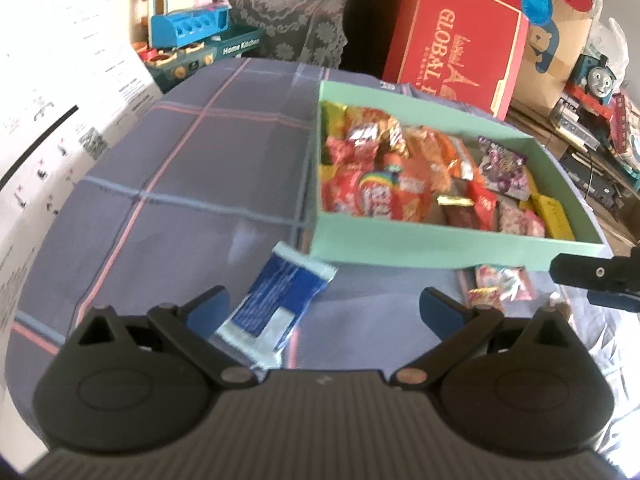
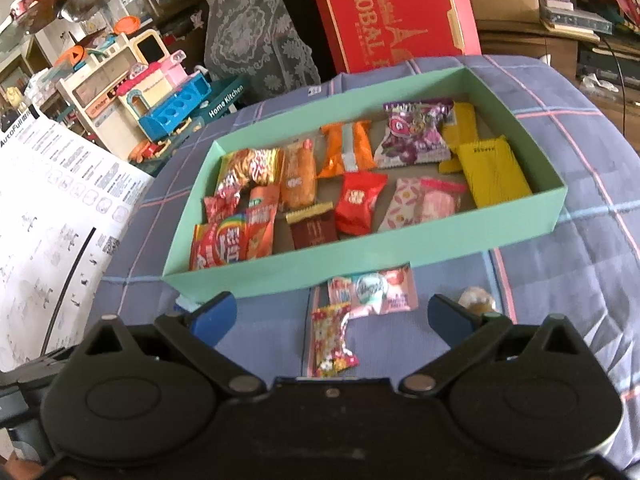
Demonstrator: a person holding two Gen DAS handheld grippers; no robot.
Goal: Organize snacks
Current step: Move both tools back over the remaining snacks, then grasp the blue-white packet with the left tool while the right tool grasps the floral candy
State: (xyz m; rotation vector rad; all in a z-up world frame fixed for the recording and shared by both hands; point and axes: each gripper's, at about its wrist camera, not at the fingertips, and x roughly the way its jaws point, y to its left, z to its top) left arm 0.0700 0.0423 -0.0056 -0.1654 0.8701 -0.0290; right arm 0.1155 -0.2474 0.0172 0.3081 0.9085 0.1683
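A mint-green box (image 1: 400, 246) (image 2: 360, 268) holds several snack packets on the blue plaid cloth. A blue and white packet (image 1: 276, 304) lies on the cloth just before the box's near wall, between the spread fingers of my left gripper (image 1: 324, 306), which is open and not touching it. My right gripper (image 2: 332, 314) is open too. Between its fingers lie a pink packet (image 2: 380, 290) and a small red-yellow patterned packet (image 2: 332, 340). The same two packets (image 1: 500, 284) show at the right in the left wrist view, near the right gripper's finger (image 1: 588, 272).
A red gift box (image 1: 456, 36) (image 2: 392, 12) stands behind the green box. A white printed sheet (image 1: 48, 128) (image 2: 60, 200) hangs at the left. A toy kitchen (image 2: 160, 100), a lace-covered chair (image 2: 256, 44) and a small round wrapped sweet (image 2: 476, 298) are also there.
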